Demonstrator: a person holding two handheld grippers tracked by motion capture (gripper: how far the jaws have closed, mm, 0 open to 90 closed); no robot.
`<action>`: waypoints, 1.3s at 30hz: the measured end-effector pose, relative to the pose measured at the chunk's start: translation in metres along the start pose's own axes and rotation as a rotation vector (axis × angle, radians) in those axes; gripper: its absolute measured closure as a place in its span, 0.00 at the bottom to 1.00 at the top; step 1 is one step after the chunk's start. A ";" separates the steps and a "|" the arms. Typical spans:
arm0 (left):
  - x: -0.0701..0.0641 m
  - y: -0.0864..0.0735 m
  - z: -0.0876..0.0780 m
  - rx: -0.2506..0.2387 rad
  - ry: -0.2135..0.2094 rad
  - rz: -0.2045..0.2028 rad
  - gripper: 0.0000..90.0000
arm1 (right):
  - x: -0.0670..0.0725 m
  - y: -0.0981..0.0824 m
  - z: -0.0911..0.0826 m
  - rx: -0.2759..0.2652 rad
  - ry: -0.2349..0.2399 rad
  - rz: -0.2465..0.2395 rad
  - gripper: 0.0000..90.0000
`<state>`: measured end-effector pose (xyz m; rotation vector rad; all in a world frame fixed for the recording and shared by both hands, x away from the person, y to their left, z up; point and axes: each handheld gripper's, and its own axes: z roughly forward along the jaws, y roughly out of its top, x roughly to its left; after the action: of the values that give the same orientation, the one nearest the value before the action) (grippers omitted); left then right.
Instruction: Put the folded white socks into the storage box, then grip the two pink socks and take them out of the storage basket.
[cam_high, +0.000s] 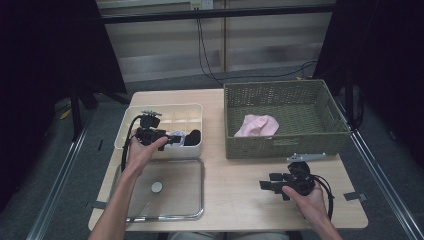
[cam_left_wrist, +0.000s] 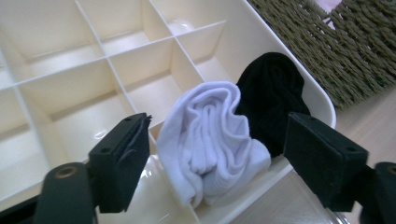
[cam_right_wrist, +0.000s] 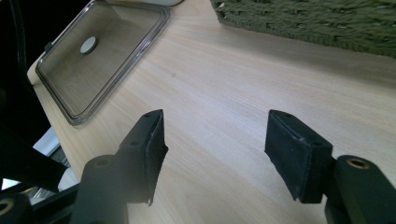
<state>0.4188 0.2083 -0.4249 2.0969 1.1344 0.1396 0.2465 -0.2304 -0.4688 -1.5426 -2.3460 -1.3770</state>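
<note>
2 rolled socks sit in the near right corner of the cream divided box (cam_high: 195, 150): a white sock (cam_left_wrist: 212, 140) and, touching it on its far side, a black sock (cam_left_wrist: 273, 98). In the left gripper view the left claw (cam_left_wrist: 219, 161) has its jaws apart on either side of the white sock, and neither pad presses on it; the sock rests in its compartment, bulging above the box rim. In the high view the left claw (cam_high: 176, 139) is held level over the box's near edge, pointing toward the socks.

The right claw (cam_high: 266, 184) is held just above the bare tabletop (cam_high: 240, 190), pointing left, with its jaws apart and nothing between them; the right gripper view shows only wood grain between the pads. A clear lid (cam_high: 170, 192) with a round knob lies flat on the tabletop just in front of the box. Beside the box stands a woven green basket (cam_high: 285, 145), and a pink cloth (cam_high: 257, 126) lies inside it.
</note>
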 end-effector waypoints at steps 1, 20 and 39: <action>-0.001 -0.002 0.000 -0.007 0.012 0.010 0.26 | 0.000 0.000 -0.001 -0.002 -0.002 -0.002 0.42; -0.018 -0.037 -0.022 -0.107 -0.033 0.000 0.29 | -0.001 0.012 -0.007 -0.028 -0.014 -0.013 0.42; -0.050 -0.069 -0.048 -0.136 -0.078 0.056 0.34 | -0.001 0.032 -0.022 -0.070 -0.037 -0.044 0.43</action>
<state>0.3213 0.2204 -0.4230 1.9965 0.9931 0.1555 0.2616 -0.2418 -0.4343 -1.5555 -2.3920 -1.4673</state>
